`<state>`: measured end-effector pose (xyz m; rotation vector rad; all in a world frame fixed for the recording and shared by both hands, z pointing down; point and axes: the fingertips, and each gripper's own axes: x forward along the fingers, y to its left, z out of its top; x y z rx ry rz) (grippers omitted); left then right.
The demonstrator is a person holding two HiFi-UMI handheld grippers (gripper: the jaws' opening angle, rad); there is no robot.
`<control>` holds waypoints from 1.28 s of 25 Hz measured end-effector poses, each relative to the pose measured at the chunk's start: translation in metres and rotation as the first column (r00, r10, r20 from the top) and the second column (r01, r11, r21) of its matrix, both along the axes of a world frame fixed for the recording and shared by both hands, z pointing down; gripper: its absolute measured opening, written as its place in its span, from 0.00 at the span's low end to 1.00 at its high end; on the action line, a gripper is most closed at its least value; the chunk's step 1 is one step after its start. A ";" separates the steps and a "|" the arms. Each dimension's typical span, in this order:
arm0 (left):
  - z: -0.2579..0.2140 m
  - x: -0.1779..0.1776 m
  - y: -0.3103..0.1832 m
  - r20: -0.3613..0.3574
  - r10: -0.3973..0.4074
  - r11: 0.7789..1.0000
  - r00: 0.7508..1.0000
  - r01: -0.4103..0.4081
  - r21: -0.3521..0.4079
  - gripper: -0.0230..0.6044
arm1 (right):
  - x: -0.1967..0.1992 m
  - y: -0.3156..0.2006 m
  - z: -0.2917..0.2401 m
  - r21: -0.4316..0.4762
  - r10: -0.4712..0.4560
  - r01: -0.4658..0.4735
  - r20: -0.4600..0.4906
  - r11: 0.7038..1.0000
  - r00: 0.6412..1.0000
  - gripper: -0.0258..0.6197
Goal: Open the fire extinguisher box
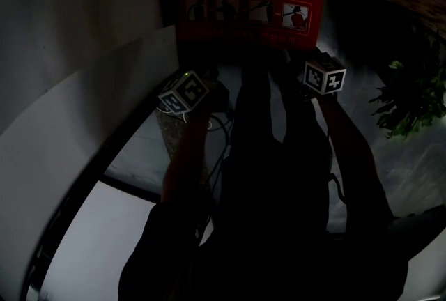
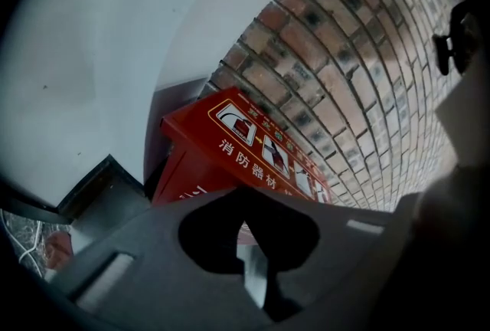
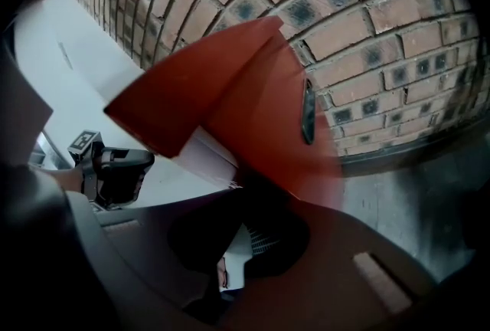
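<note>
My left claw (image 2: 249,249) and right claw (image 3: 233,245) are closed, empty. The fire extinguisher box (image 1: 249,10) lies lengthwise across top centre. My right claw is nearer, the box's dark side handle (image 3: 307,111) just upper right of it.

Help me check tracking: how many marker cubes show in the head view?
2. One white cube with black square markers is below the red metal box, near its left corner; the other below its right corner. None looks hidden.
</note>
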<state>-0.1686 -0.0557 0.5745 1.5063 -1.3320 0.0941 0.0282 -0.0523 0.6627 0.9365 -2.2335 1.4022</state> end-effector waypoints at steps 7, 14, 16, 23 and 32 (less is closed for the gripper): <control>-0.012 0.001 -0.002 -0.085 -0.021 1.000 0.996 0.023 0.018 0.04 | 0.000 -0.001 0.001 -0.015 0.051 -0.051 0.020 0.999 0.998 0.04; -0.046 0.000 -0.005 -0.160 -0.080 0.994 0.984 0.090 0.058 0.04 | 0.000 0.000 0.001 -0.039 0.098 -0.097 0.031 0.995 0.995 0.04; -0.060 -0.001 -0.007 -0.186 -0.126 0.989 0.974 0.139 0.060 0.04 | 0.000 0.001 0.002 -0.044 0.099 -0.098 0.026 0.994 0.995 0.04; -0.110 0.001 -0.035 -0.234 -0.079 0.973 0.969 0.126 0.193 0.04 | -0.001 0.000 0.000 -0.040 0.080 -0.080 0.003 0.996 0.997 0.04; -0.147 0.001 -0.084 -0.185 0.002 0.942 0.983 0.060 0.329 0.04 | -0.001 -0.002 0.001 -0.061 0.109 -0.108 0.011 0.992 0.994 0.04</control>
